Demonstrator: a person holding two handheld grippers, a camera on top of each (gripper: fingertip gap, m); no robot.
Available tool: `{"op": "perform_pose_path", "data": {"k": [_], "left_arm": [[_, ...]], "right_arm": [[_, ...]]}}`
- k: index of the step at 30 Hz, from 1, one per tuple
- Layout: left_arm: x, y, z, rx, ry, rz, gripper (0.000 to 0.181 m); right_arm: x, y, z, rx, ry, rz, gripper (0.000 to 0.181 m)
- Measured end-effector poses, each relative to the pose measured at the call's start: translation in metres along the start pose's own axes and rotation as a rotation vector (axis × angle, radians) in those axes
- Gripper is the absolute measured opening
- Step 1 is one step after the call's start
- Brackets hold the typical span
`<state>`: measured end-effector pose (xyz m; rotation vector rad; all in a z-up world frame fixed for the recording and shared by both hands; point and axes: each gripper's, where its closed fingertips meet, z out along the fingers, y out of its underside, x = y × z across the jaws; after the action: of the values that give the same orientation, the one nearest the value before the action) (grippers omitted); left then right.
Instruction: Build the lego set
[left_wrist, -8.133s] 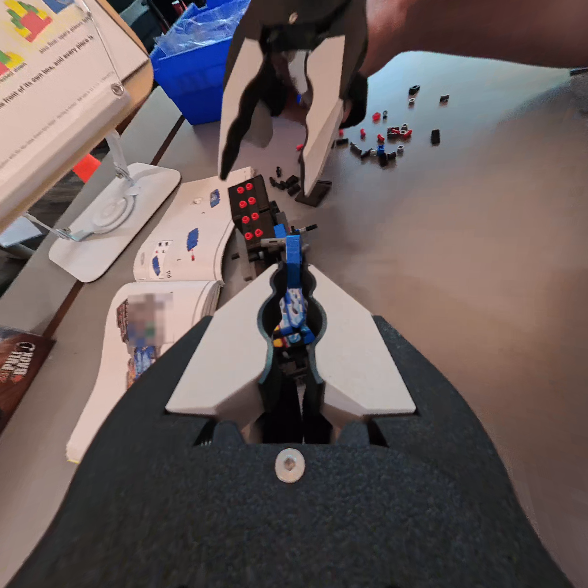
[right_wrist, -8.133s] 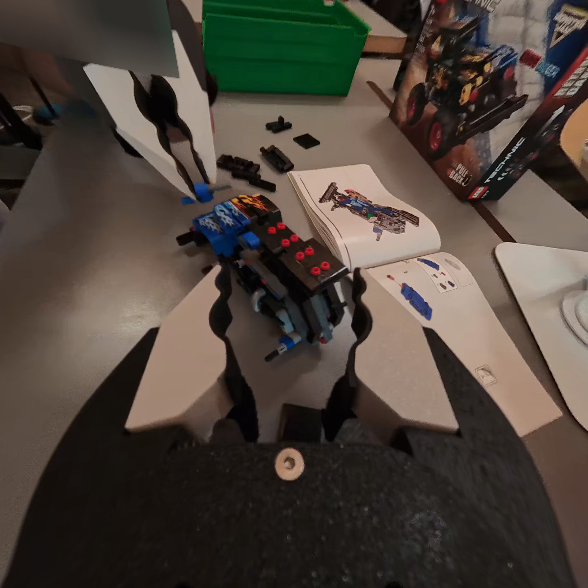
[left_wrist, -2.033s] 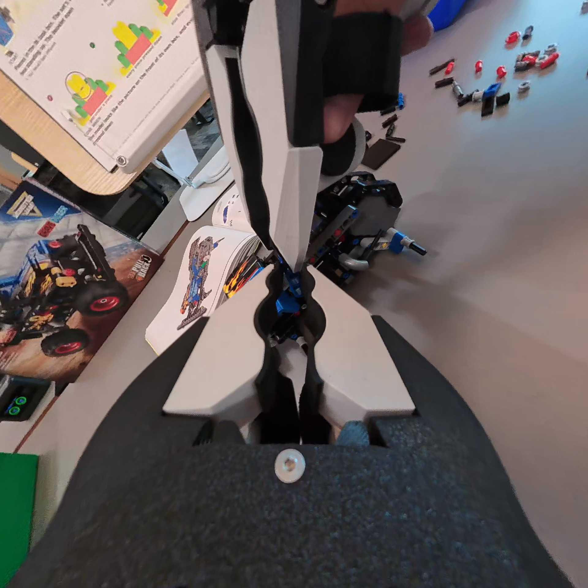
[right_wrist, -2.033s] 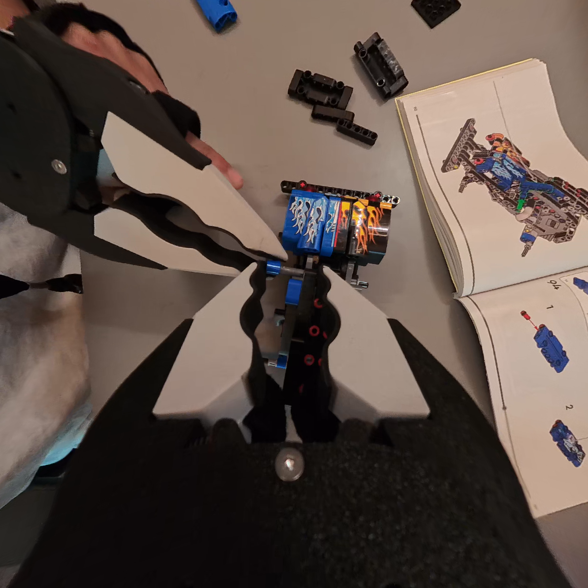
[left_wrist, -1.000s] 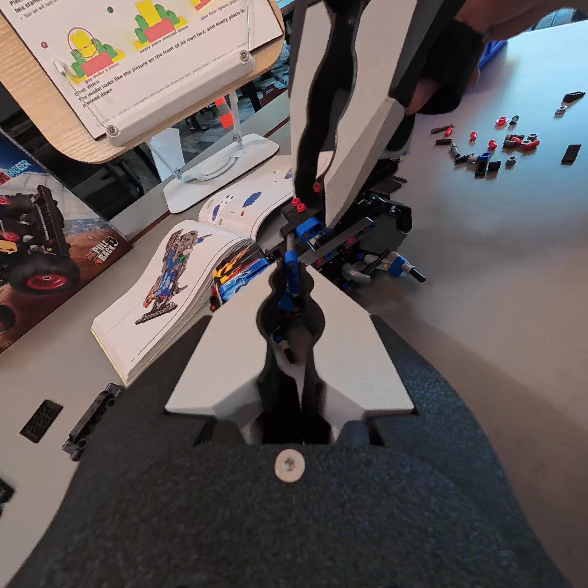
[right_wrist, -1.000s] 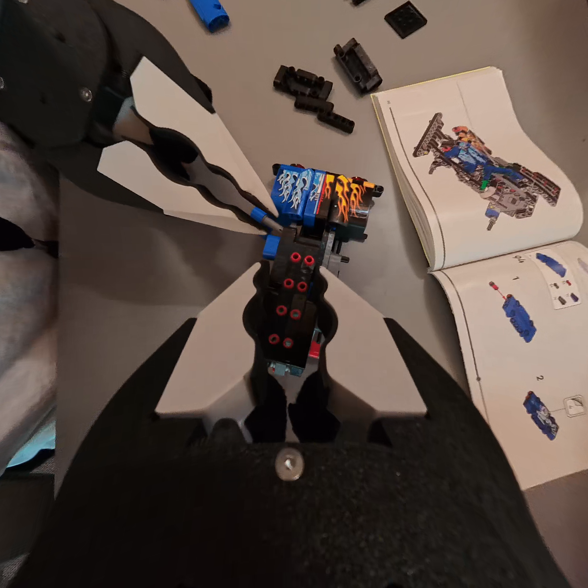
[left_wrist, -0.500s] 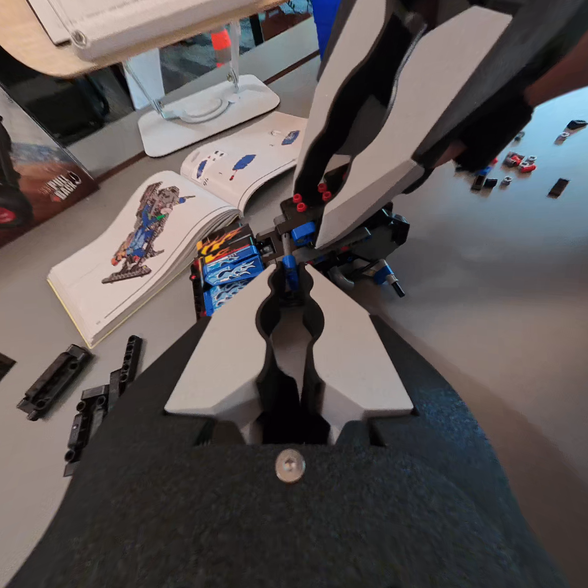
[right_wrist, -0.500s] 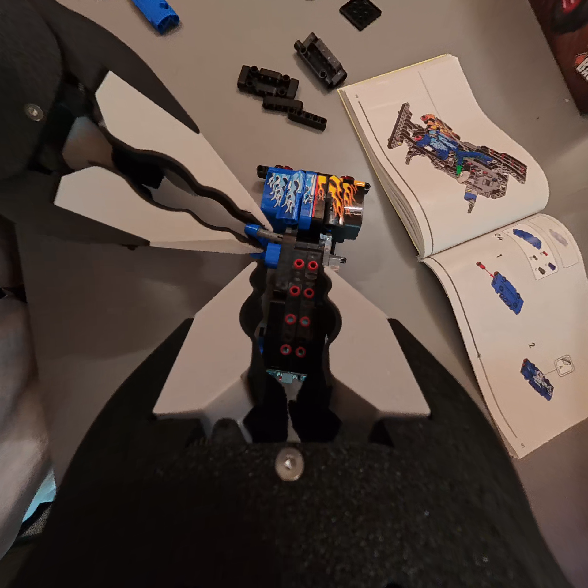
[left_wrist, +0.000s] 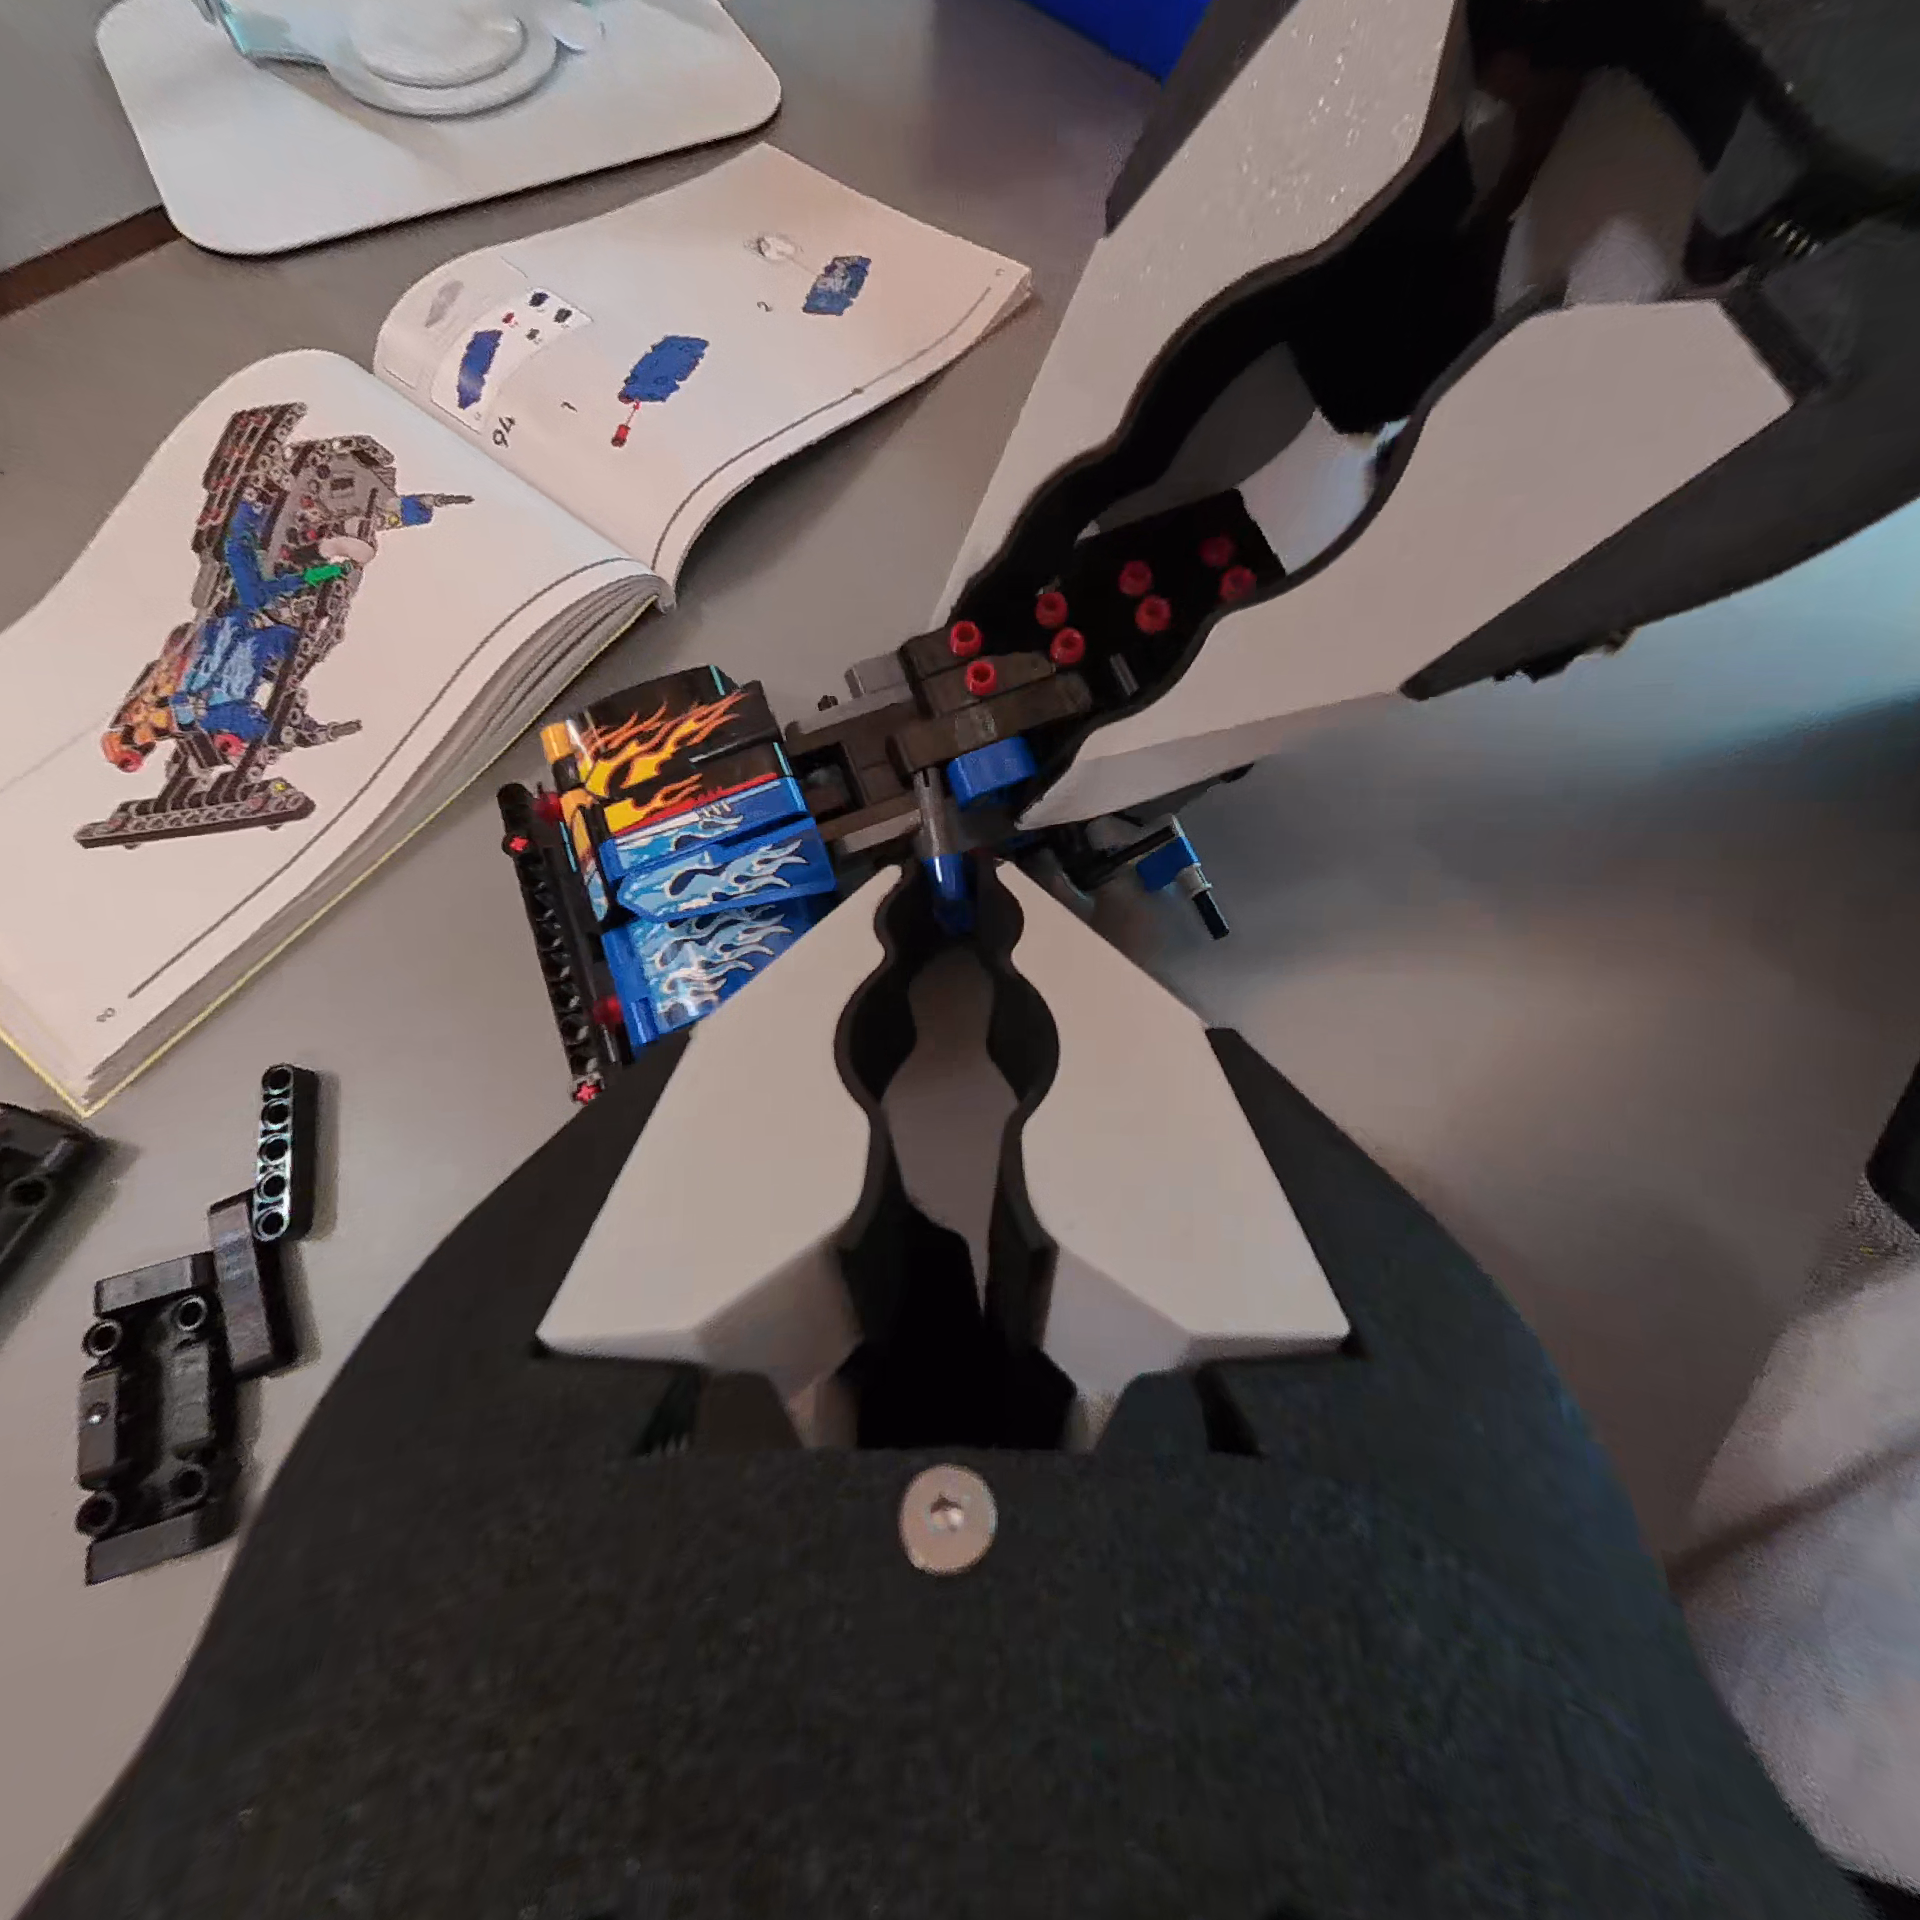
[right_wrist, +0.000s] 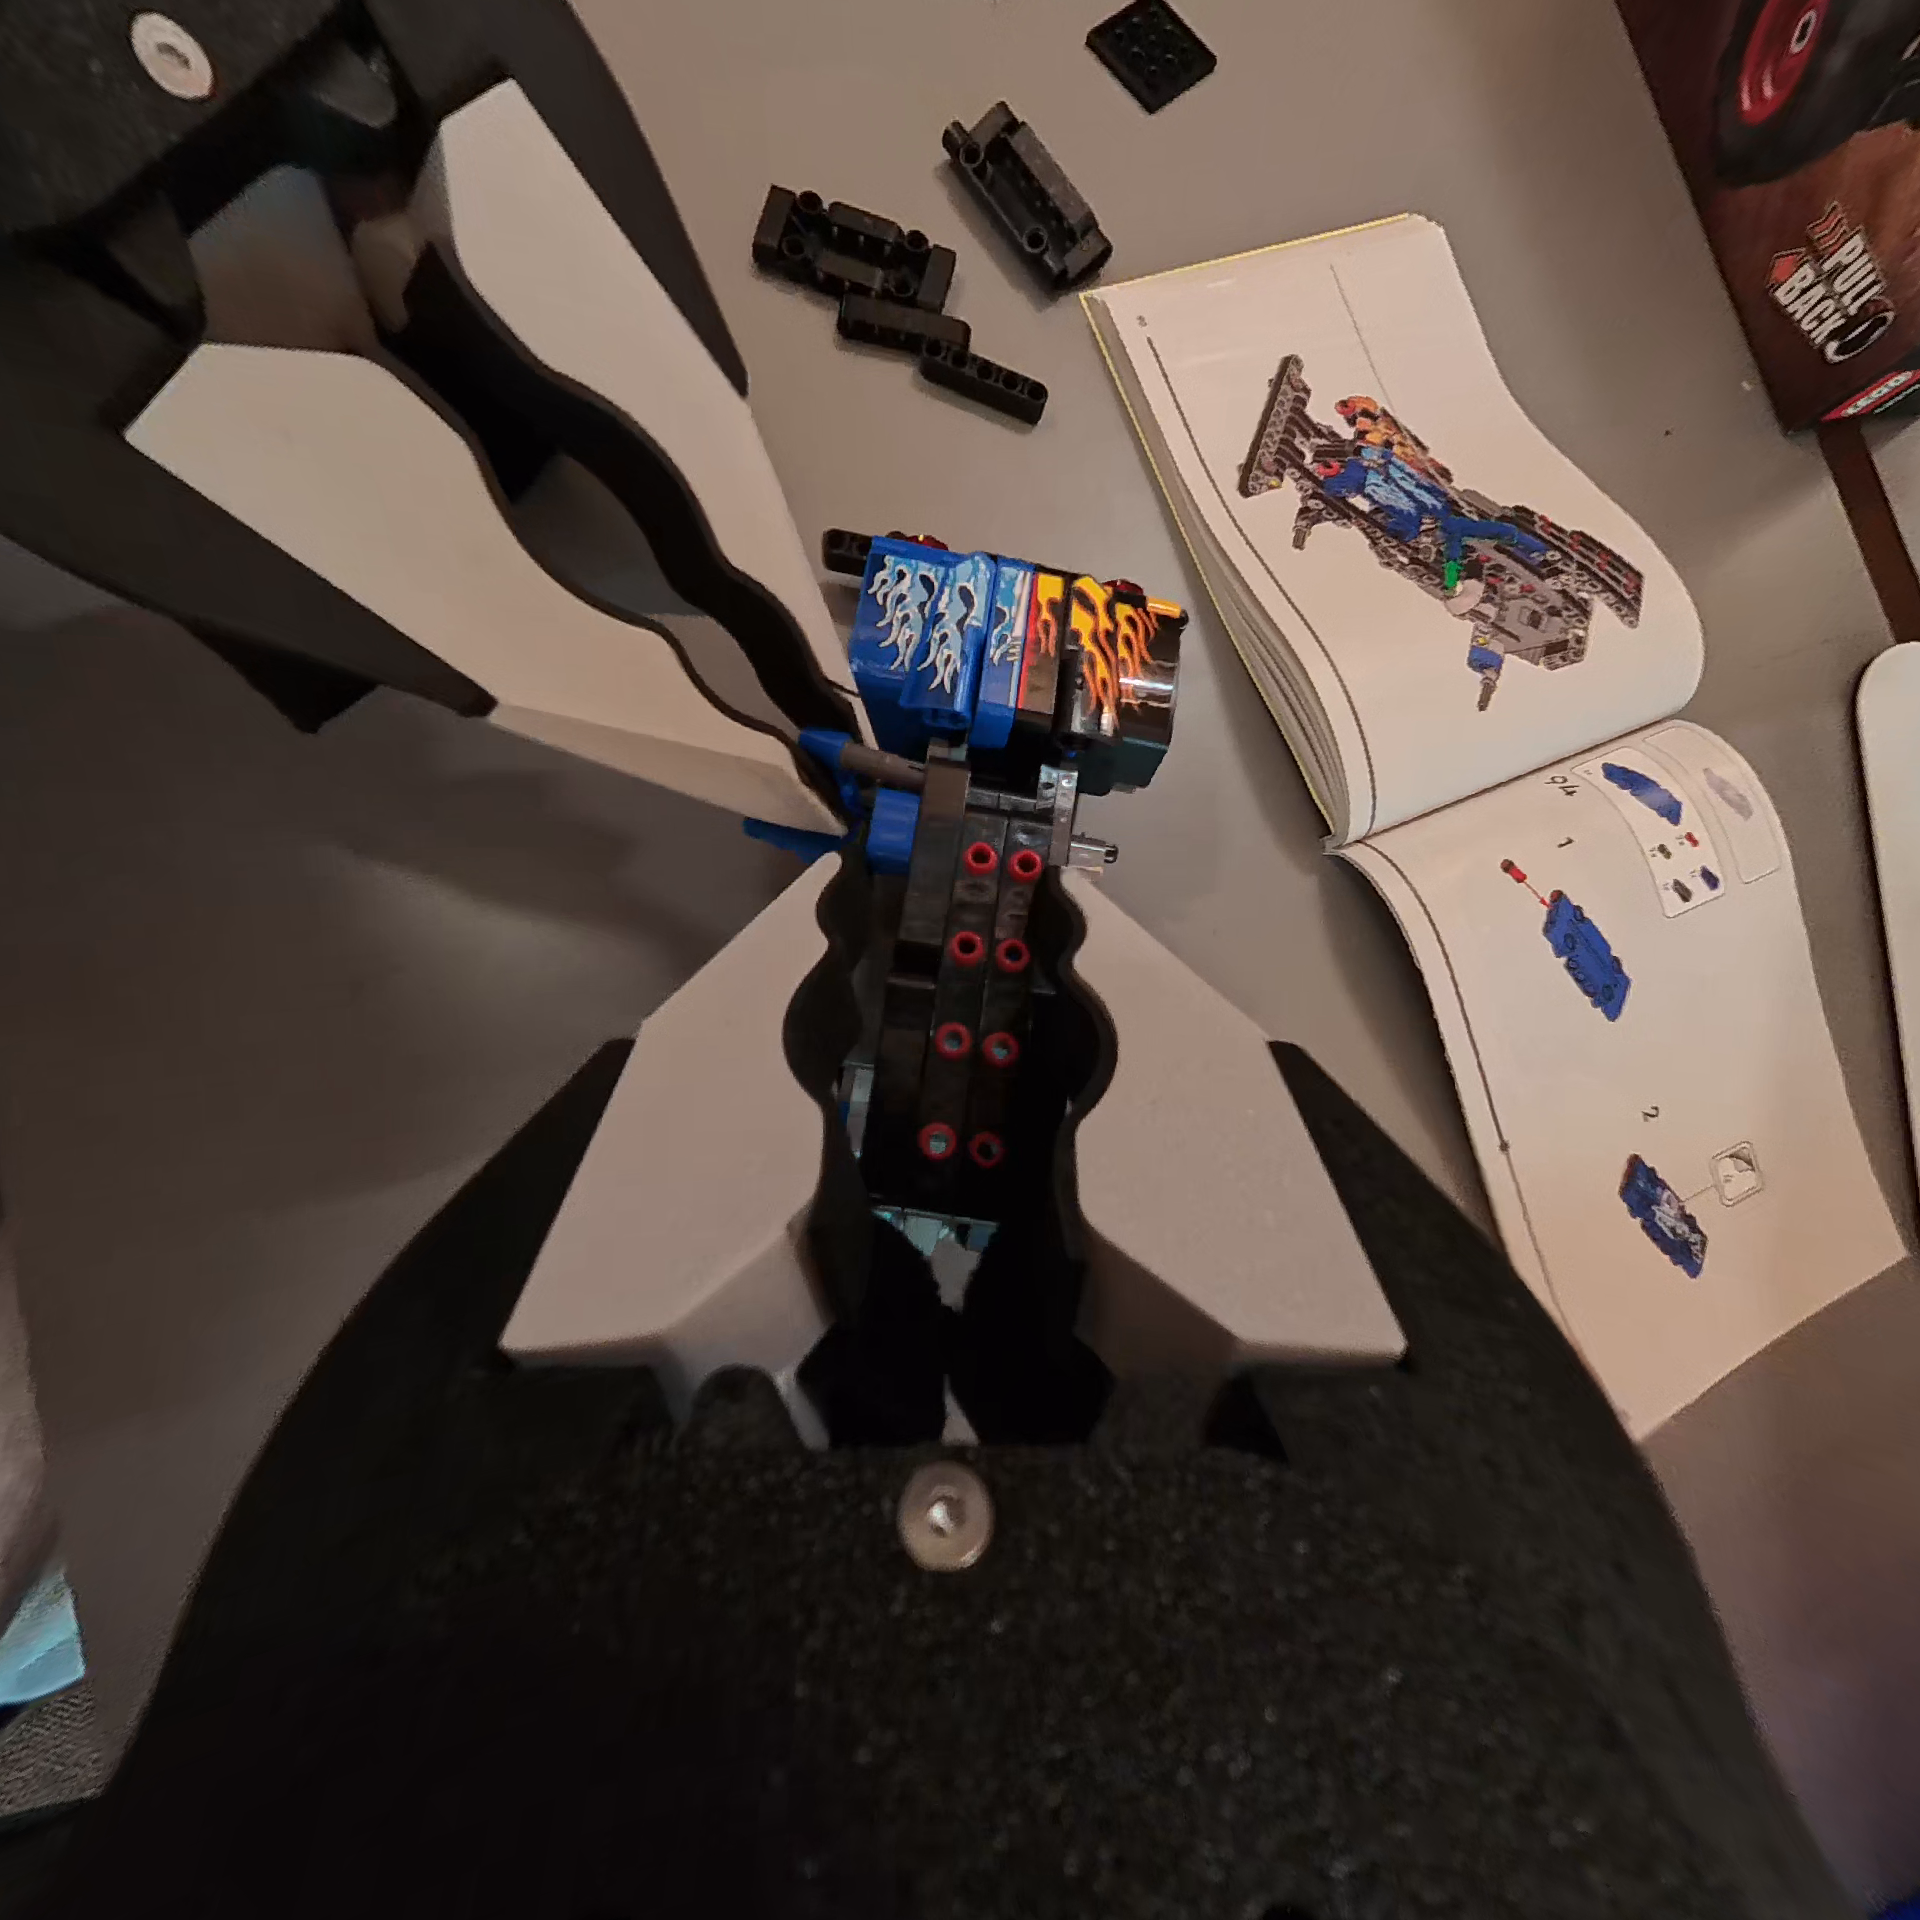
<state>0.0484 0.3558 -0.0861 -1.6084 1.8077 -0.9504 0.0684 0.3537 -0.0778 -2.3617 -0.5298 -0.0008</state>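
Note:
The part-built lego truck has a black chassis with red pins and blue and black flame-printed panels at its far end. My right gripper is shut on the chassis, which lies lengthwise between its fingers. My left gripper is shut at its very tips on a small blue pin on a grey axle sticking out of the truck's side. In the left wrist view the right gripper comes in from the upper right, and the flame panels sit just left of my fingertips. The left gripper shows from the upper left in the right wrist view.
An open instruction booklet lies beside the truck on the grey table and also shows in the right wrist view. Loose black beams lie beyond the truck. The set's box is at the far right. A white stand base sits behind the booklet. My left and right fingertips are right by each other.
Both grippers kept their hold while the truck came down closer to the table. The blue pin now sits only at my left fingertips, where it reached deeper between the fingers before.

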Motion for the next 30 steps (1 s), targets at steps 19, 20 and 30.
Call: {"op": "perform_pose_path", "data": {"k": [19, 20, 30], "left_arm": [[0.001, 0.000, -0.018, 0.153, 0.014, 0.119, 0.006], [0.001, -0.001, -0.021, 0.166, 0.004, 0.140, 0.006], [0.021, -0.026, -0.054, 0.350, -0.135, 0.348, 0.006]], "right_arm": [[-0.003, -0.018, -0.012, 0.141, -0.110, 0.091, 0.032], [-0.009, -0.027, -0.020, 0.196, -0.154, 0.090, 0.033], [-0.049, -0.057, -0.044, 0.395, -0.734, 0.418, 0.001]]}}
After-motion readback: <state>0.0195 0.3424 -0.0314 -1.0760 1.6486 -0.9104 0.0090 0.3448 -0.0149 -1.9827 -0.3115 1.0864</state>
